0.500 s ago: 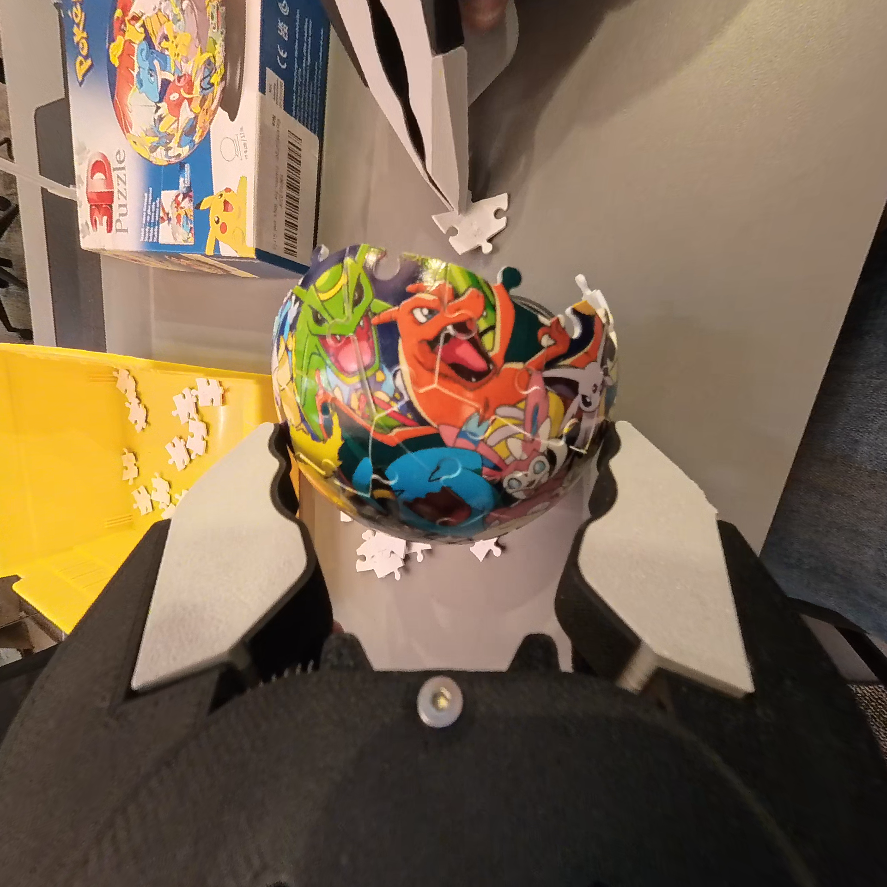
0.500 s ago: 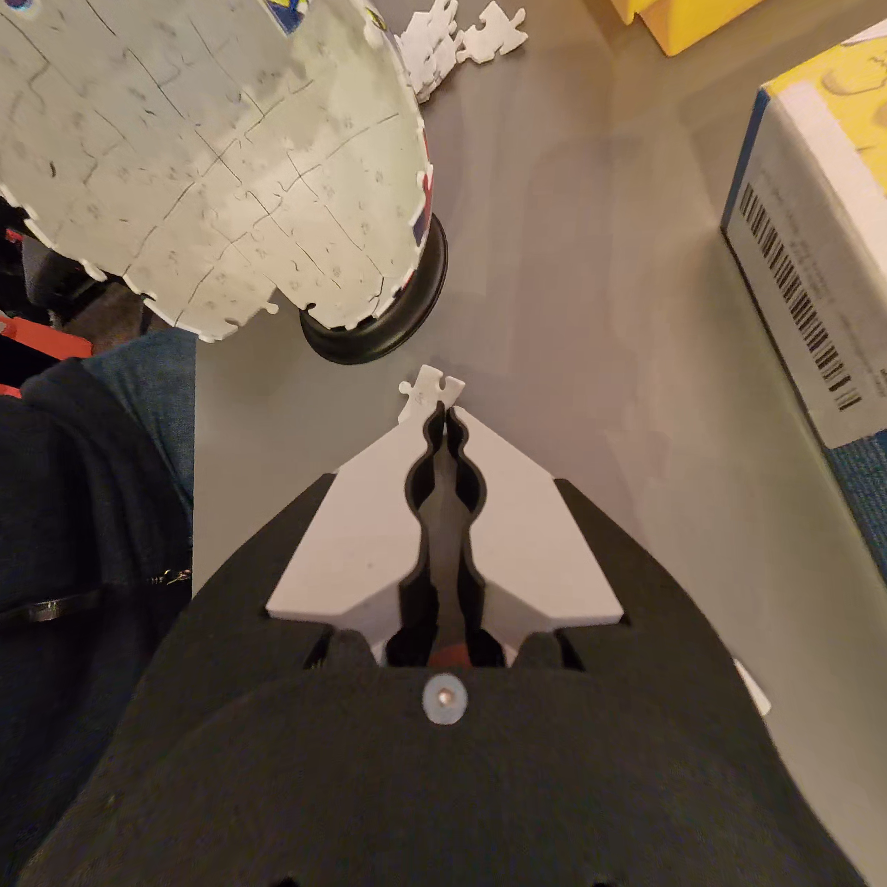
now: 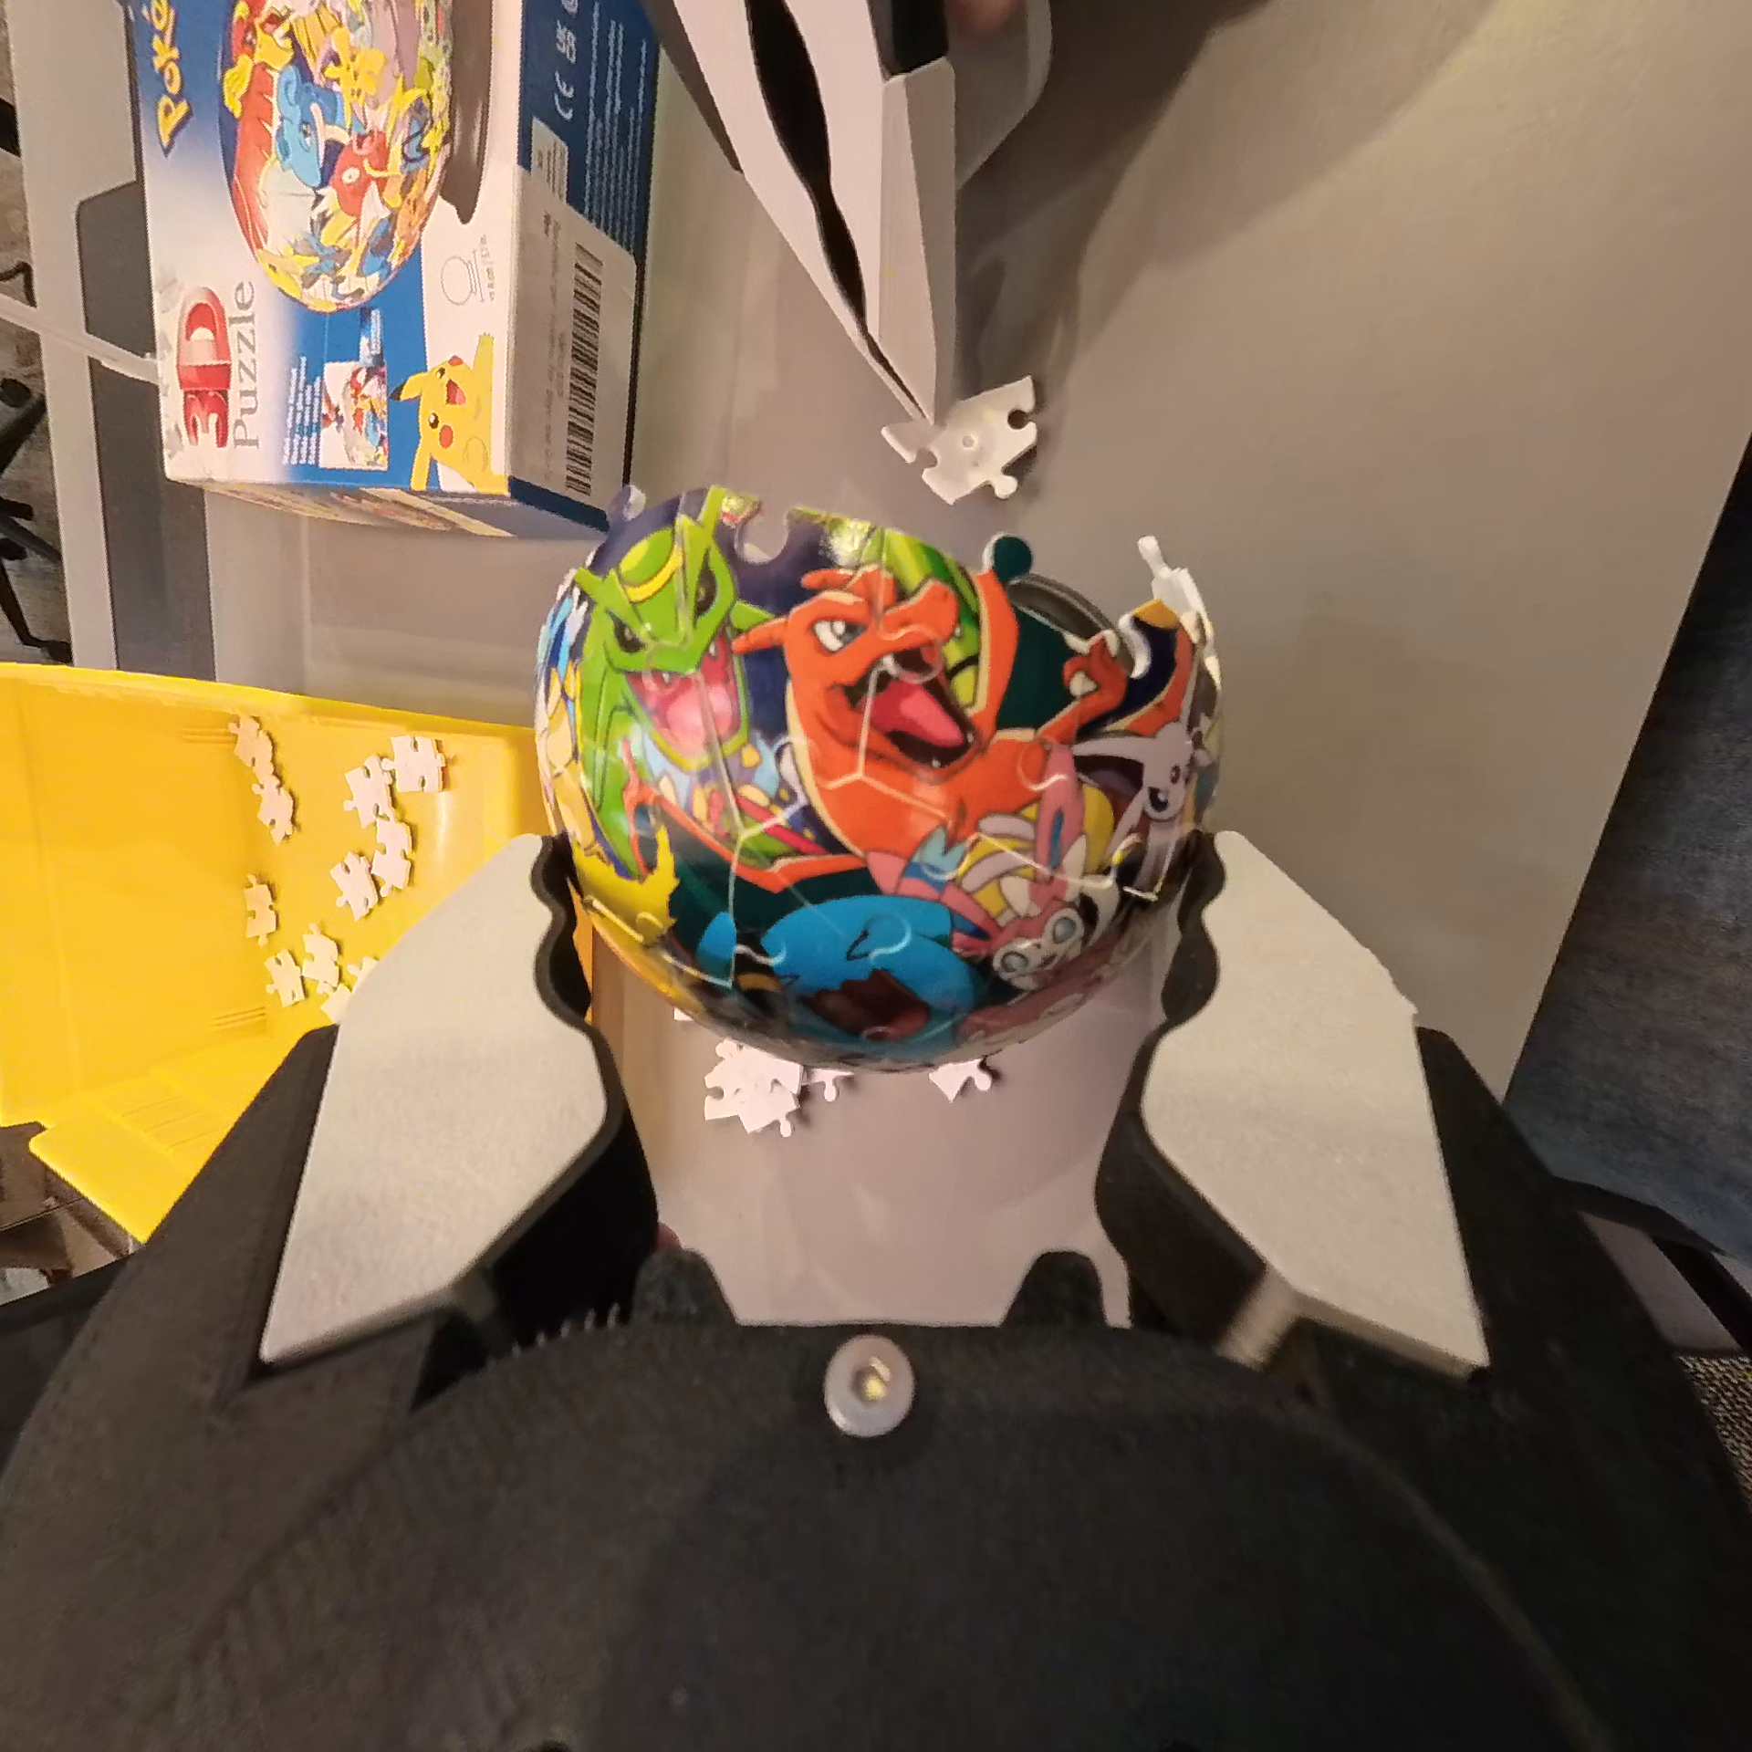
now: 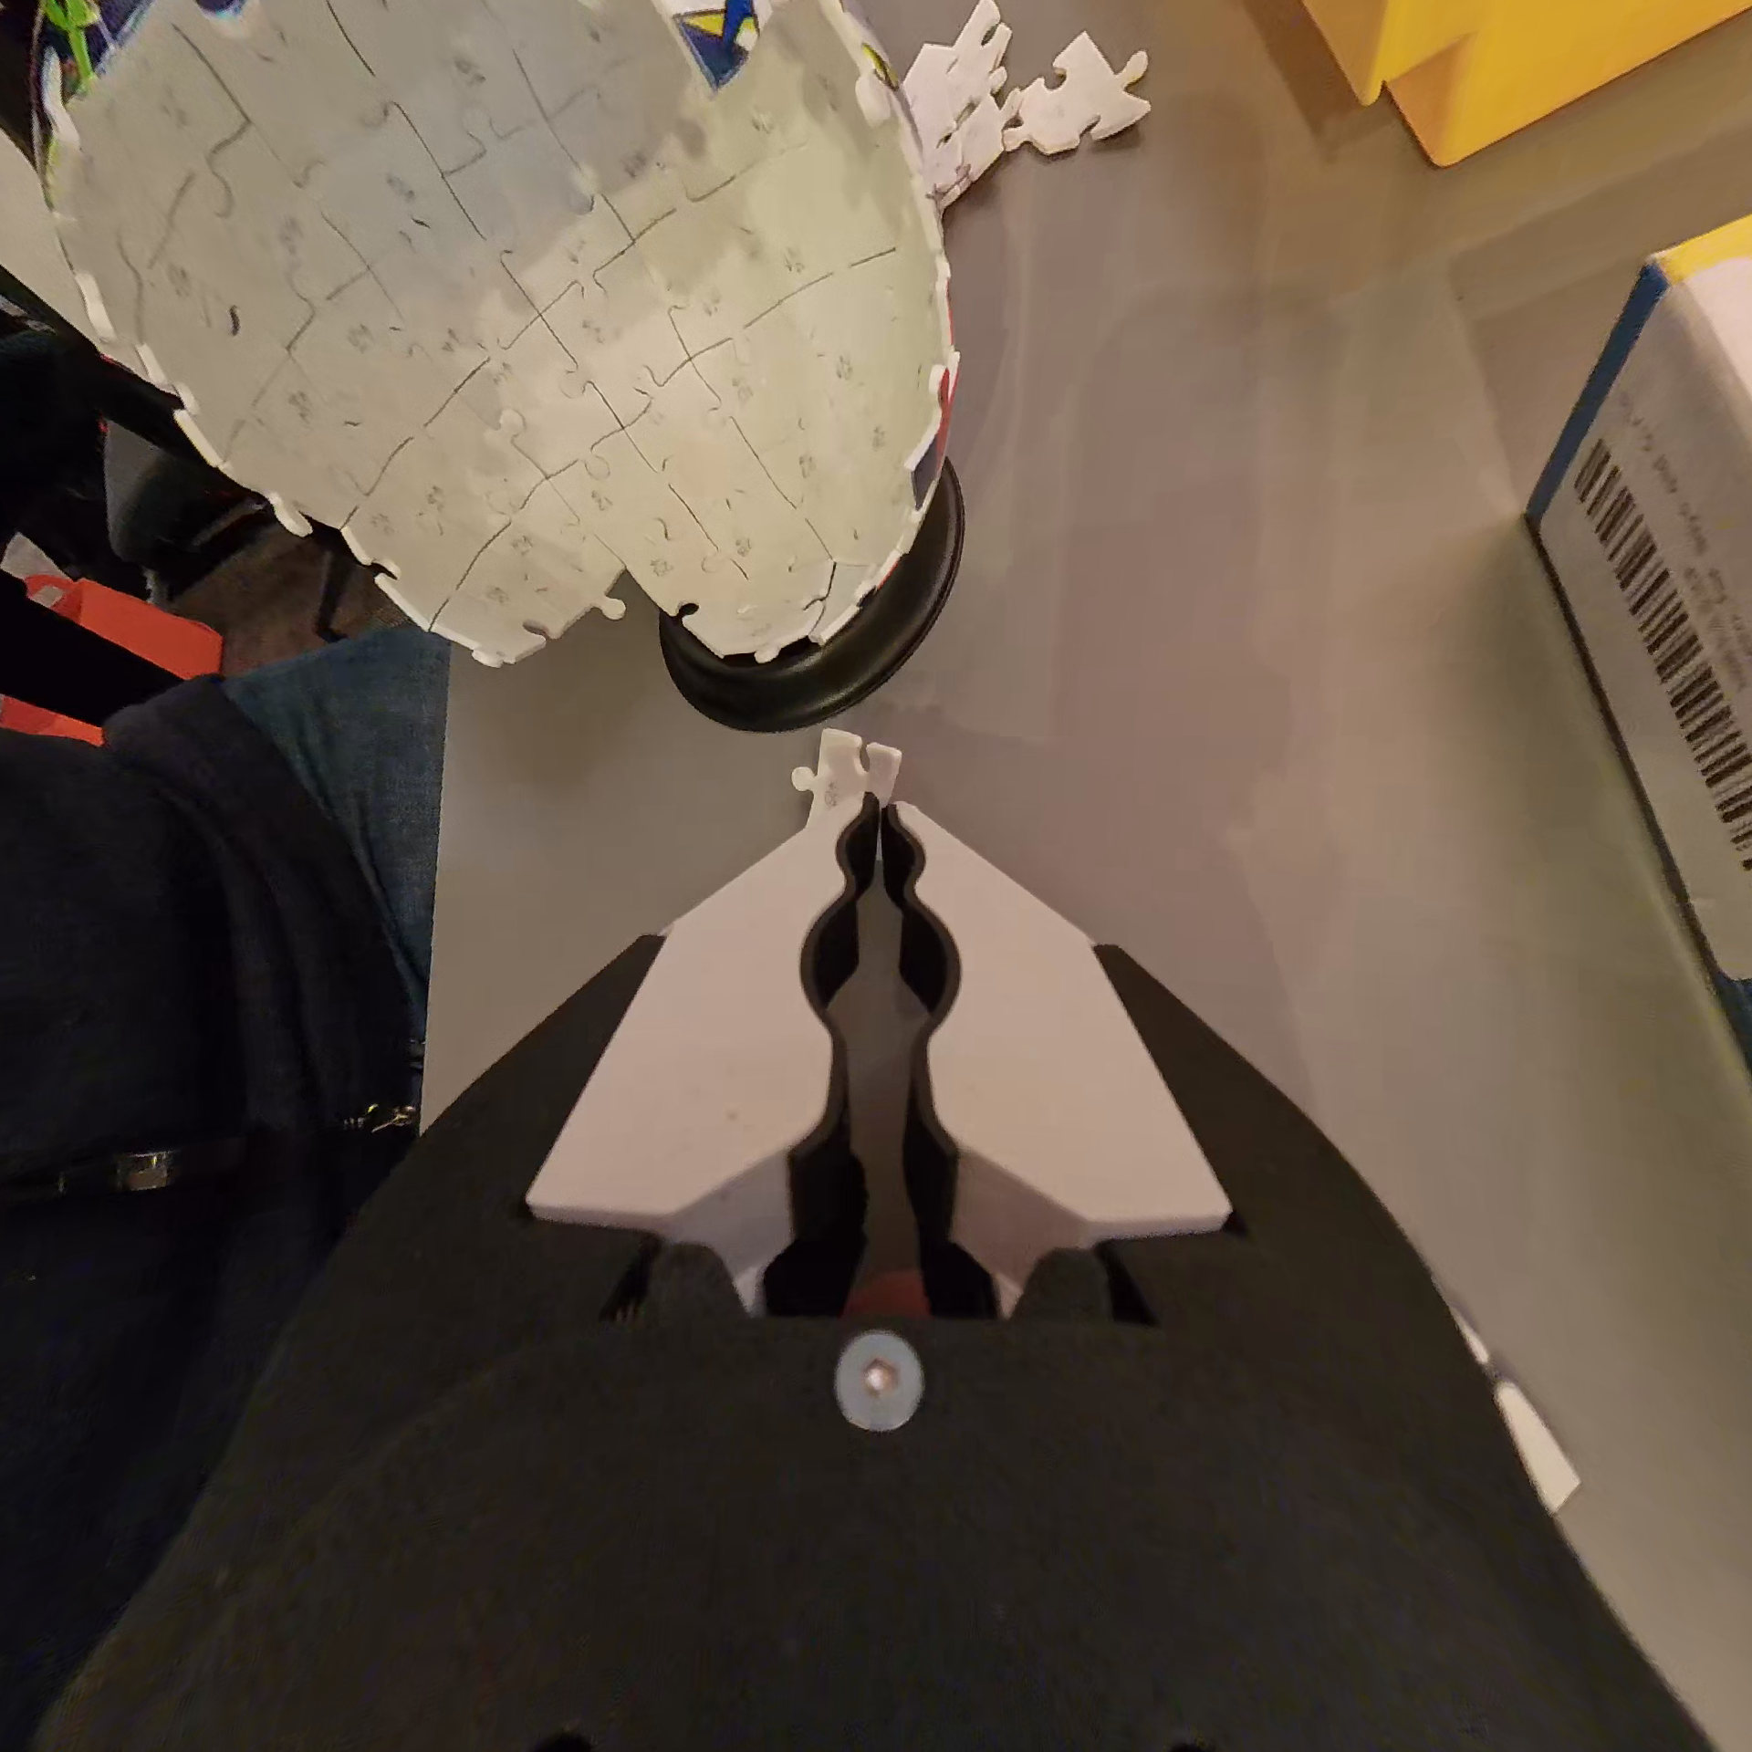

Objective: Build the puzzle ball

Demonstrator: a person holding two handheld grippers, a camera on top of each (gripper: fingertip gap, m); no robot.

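Note:
The half-built puzzle ball [image 3: 872,777], printed with bright cartoon creatures, is held between the fingertips of my left gripper [image 3: 877,882], lifted and tilted over its black stand [image 4: 825,654]. The right wrist view looks into its white inner side [image 4: 493,313], which has a jagged open rim. My right gripper [image 4: 877,815] is shut on a white puzzle piece [image 4: 844,763]. In the left wrist view the right gripper [image 3: 915,417] holds that piece [image 3: 967,446] just above the ball's open rim, apart from it.
The puzzle's box [image 3: 379,237] lies at the back left and also shows in the right wrist view [image 4: 1669,616]. A yellow bin [image 3: 142,853] holds several loose pieces. More pieces [image 3: 758,1090] lie on the grey table under the ball. A person's leg [image 4: 190,948] is at the table edge. My hands' fingertips stand some 12 centimetres from each other.
The right gripper with its piece has shifted slightly to the right above the ball's rim. The ball looks a little nearer in the right wrist view. Both grips are unchanged.

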